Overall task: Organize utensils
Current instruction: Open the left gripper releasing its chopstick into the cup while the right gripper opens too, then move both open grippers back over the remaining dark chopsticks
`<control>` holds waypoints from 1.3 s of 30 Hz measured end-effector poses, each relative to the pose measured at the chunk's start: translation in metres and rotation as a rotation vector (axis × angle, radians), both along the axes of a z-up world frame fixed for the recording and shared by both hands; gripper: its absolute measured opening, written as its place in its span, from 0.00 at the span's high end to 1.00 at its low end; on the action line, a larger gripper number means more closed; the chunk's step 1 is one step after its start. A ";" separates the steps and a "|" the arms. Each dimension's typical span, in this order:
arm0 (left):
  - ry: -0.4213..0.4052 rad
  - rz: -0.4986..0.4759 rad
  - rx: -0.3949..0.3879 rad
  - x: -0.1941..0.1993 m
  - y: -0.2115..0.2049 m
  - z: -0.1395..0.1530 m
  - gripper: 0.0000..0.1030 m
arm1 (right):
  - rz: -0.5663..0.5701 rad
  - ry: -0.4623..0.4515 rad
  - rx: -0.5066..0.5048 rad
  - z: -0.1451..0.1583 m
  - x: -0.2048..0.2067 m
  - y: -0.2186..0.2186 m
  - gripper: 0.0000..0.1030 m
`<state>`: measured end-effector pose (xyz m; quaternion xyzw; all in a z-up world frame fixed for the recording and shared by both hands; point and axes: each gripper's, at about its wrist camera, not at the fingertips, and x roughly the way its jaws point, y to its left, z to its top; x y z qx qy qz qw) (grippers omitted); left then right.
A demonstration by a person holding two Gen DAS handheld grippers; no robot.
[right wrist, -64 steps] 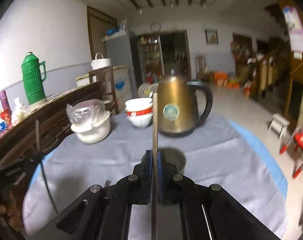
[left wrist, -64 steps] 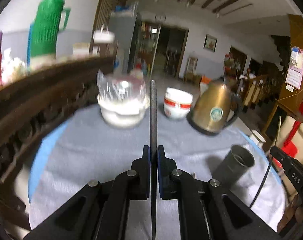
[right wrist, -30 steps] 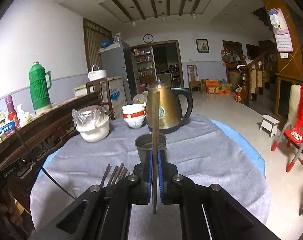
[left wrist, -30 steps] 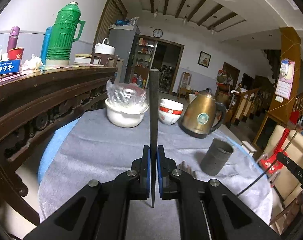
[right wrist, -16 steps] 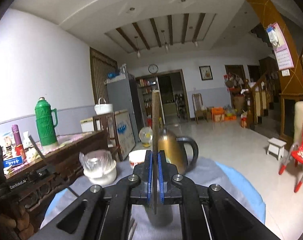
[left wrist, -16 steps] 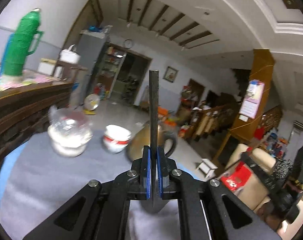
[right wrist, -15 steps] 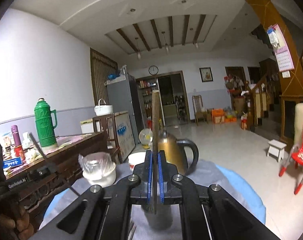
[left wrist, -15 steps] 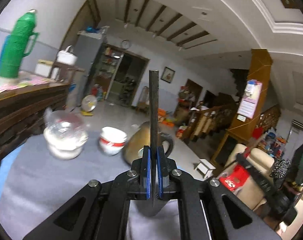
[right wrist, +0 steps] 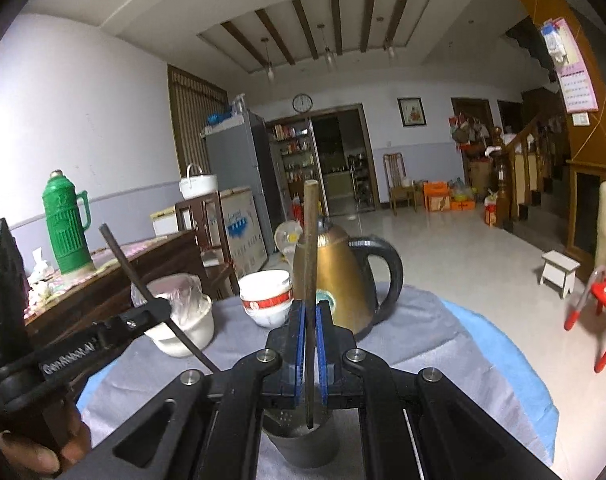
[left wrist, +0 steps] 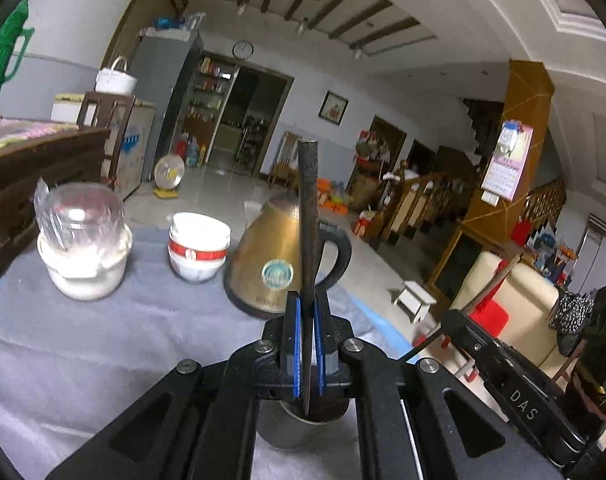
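Metal cup (left wrist: 303, 426) under both clamped chopsticks (left wrist: 307, 240).

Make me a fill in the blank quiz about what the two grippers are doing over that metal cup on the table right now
Each gripper, left gripper and right gripper, is shut on one thin ____.
Both sticks' lower tips hang over the mouth of the grey ____.
Behind the cup stands a brass-coloured ____ with a black handle.
The stacked white bowls bear a ____ band.

Missing words: chopstick; cup; kettle; red
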<state>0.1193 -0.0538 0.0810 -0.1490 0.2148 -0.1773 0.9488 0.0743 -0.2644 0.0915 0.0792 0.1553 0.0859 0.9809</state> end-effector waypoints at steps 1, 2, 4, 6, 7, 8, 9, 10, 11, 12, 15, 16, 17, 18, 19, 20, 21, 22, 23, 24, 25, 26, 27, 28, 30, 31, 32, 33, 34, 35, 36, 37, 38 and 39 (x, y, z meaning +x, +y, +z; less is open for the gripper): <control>0.009 -0.002 0.004 0.001 -0.001 -0.002 0.94 | 0.002 0.008 -0.003 -0.003 0.002 0.000 0.94; 0.022 -0.009 0.010 0.002 -0.004 -0.007 0.94 | 0.005 0.018 -0.007 -0.006 0.005 0.001 0.94; 0.043 -0.012 0.019 0.004 -0.007 -0.013 0.94 | 0.013 0.042 -0.008 -0.012 0.010 0.002 0.94; 0.064 -0.020 0.025 0.006 -0.008 -0.017 0.94 | 0.014 0.062 -0.013 -0.015 0.014 0.003 0.94; 0.073 -0.023 0.028 0.006 -0.009 -0.018 0.94 | 0.016 0.076 -0.016 -0.017 0.016 0.002 0.94; 0.086 -0.023 0.030 0.006 -0.009 -0.018 0.94 | 0.019 0.089 -0.015 -0.019 0.019 0.003 0.93; 0.098 -0.024 0.026 0.006 -0.008 -0.019 0.92 | 0.019 0.102 -0.018 -0.019 0.022 0.004 0.93; 0.106 -0.023 0.024 0.006 -0.007 -0.019 0.88 | 0.016 0.117 -0.026 -0.020 0.024 0.004 0.92; 0.113 -0.020 0.022 0.003 -0.004 -0.018 0.84 | 0.013 0.125 -0.029 -0.021 0.024 0.004 0.92; 0.115 -0.016 0.020 0.003 -0.002 -0.016 0.70 | 0.010 0.137 -0.027 -0.021 0.025 0.003 0.92; 0.101 0.002 -0.008 -0.007 0.011 -0.008 0.53 | -0.001 0.163 -0.024 -0.018 0.023 0.001 0.88; 0.095 0.008 -0.009 -0.011 0.015 -0.005 0.47 | -0.019 0.156 -0.027 -0.015 0.018 -0.001 0.87; 0.087 0.020 -0.008 -0.019 0.023 -0.001 0.43 | -0.032 0.148 -0.026 -0.012 0.014 -0.003 0.81; 0.080 0.030 -0.009 -0.022 0.028 0.002 0.39 | -0.041 0.142 -0.022 -0.010 0.008 -0.005 0.72; 0.068 0.042 -0.012 -0.029 0.035 0.005 0.38 | -0.049 0.137 -0.017 -0.008 0.003 -0.006 0.64; 0.055 0.059 -0.015 -0.040 0.045 0.008 0.36 | -0.060 0.129 -0.013 -0.006 -0.005 -0.009 0.34; 0.051 0.072 -0.015 -0.047 0.052 0.009 0.33 | -0.069 0.108 -0.011 -0.004 -0.015 -0.010 0.17; 0.050 0.091 -0.018 -0.055 0.061 0.009 0.30 | -0.080 0.087 -0.013 -0.001 -0.025 -0.011 0.17; 0.049 0.108 -0.022 -0.065 0.069 0.008 0.30 | -0.089 0.075 -0.019 -0.001 -0.035 -0.011 0.17; 0.052 0.122 -0.019 -0.070 0.076 0.004 0.29 | -0.088 0.080 -0.023 -0.002 -0.043 -0.011 0.17; 0.063 0.141 -0.008 -0.078 0.084 -0.001 0.28 | -0.074 0.101 -0.022 -0.006 -0.052 -0.009 0.17; 0.084 0.164 0.006 -0.086 0.090 -0.008 0.27 | -0.063 0.120 -0.020 -0.009 -0.057 -0.007 0.17; 0.110 0.181 0.020 -0.091 0.095 -0.016 0.26 | -0.047 0.147 -0.018 -0.015 -0.062 -0.005 0.17; 0.141 0.191 0.036 -0.094 0.100 -0.026 0.26 | -0.022 0.194 -0.029 -0.027 -0.068 0.001 0.17; 0.231 0.210 0.074 -0.104 0.108 -0.053 0.26 | 0.004 0.277 -0.055 -0.047 -0.073 0.009 0.17; 0.278 0.219 0.086 -0.107 0.111 -0.066 0.26 | 0.029 0.340 -0.067 -0.064 -0.075 0.015 0.17; 0.312 0.224 0.091 -0.109 0.113 -0.076 0.26 | 0.039 0.383 -0.080 -0.076 -0.077 0.018 0.17; 0.362 0.234 0.097 -0.112 0.117 -0.089 0.26 | 0.046 0.430 -0.100 -0.088 -0.078 0.023 0.17; 0.398 0.248 0.105 -0.115 0.120 -0.099 0.26 | 0.054 0.484 -0.125 -0.102 -0.079 0.029 0.17; 0.420 0.255 0.114 -0.117 0.122 -0.105 0.26 | 0.057 0.520 -0.145 -0.110 -0.078 0.033 0.17; 0.449 0.263 0.128 -0.118 0.123 -0.112 0.26 | 0.060 0.565 -0.178 -0.121 -0.078 0.039 0.17; 0.480 0.271 0.147 -0.117 0.123 -0.117 0.26 | 0.059 0.605 -0.215 -0.131 -0.077 0.043 0.17; 0.514 0.283 0.173 -0.115 0.123 -0.122 0.26 | 0.057 0.632 -0.239 -0.138 -0.075 0.045 0.17; 0.526 0.293 0.189 -0.115 0.124 -0.124 0.26 | 0.053 0.664 -0.271 -0.145 -0.073 0.048 0.17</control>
